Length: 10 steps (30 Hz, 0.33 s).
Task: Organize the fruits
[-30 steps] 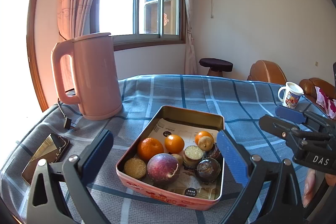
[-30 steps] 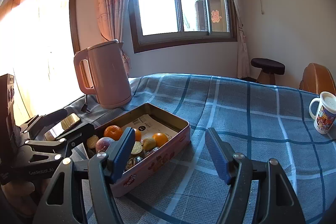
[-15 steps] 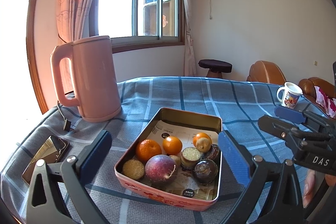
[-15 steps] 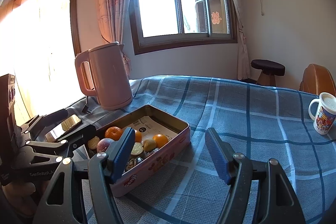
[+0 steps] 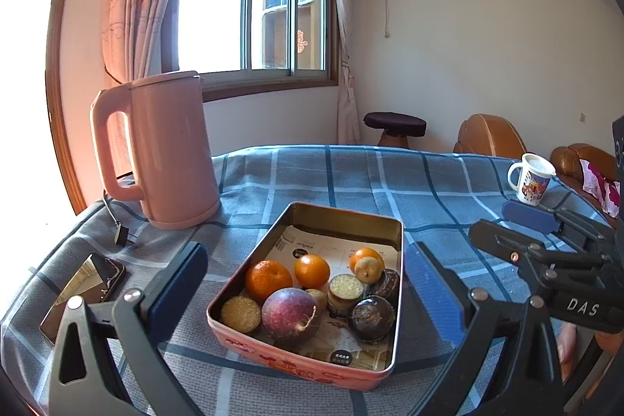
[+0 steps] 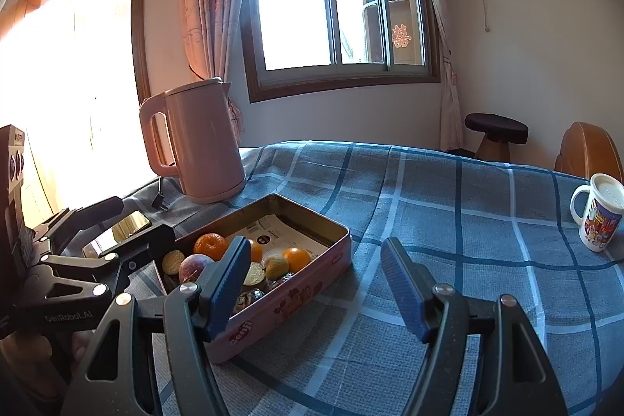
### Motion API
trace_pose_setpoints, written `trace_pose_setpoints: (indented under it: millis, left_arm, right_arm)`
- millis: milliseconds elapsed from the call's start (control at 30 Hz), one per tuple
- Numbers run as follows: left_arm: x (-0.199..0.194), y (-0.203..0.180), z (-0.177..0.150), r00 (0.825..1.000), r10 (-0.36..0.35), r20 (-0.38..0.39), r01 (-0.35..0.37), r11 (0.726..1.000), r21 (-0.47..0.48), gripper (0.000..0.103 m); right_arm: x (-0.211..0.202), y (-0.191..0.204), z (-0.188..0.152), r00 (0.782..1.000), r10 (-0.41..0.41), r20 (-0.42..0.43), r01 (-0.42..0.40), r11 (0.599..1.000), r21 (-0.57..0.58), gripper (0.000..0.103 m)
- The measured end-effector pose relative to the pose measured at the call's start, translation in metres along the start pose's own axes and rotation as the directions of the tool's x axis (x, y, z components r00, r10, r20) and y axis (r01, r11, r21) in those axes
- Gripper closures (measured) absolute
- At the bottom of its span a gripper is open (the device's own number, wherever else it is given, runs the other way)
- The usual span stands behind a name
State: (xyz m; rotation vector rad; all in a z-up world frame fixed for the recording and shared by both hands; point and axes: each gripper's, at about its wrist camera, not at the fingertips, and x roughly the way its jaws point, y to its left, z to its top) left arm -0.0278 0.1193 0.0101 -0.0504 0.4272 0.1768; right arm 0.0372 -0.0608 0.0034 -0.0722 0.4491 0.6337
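A pink metal tin (image 5: 343,217) lined with printed paper sits on the checked tablecloth. In it lie a mandarin (image 5: 268,279), an orange (image 5: 311,271), a purple passion fruit (image 5: 290,312), a dark passion fruit (image 5: 370,314), a small yellow fruit (image 5: 368,268) and cut halves (image 5: 241,314). My left gripper (image 5: 304,252) stands wide open just short of the tin's near end, holding nothing. My right gripper (image 6: 316,246) is open and empty beside the tin (image 6: 296,295), off its right side. Each gripper shows in the other's view: right gripper (image 5: 491,221), left gripper (image 6: 142,219).
A pink electric kettle (image 5: 167,151) stands behind the tin at the left, its plug (image 5: 124,232) on the cloth. A phone (image 5: 82,293) lies at the near left. A printed mug (image 6: 598,221) stands at the far right. A stool and brown chairs are beyond the table.
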Motion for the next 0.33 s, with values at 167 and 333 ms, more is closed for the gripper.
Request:
trace_pose_setpoints:
  millis: [167, 333]
  left_arm:
    - [0.0002, -0.0015, -0.001, 1.0, 0.011, 0.003, -0.011, 1.0, 0.007, 0.0]
    - [-0.0016, -0.0031, -0.0007, 1.0, 0.019, 0.012, -0.019, 1.0, 0.017, 0.0]
  right_arm:
    - [-0.0005, -0.0009, -0.0009, 1.0, -0.001, 0.001, 0.001, 1.0, 0.001, 0.033]
    - [-0.0007, -0.0032, -0.0038, 1.0, -0.007, 0.001, 0.007, 1.0, 0.002, 0.033]
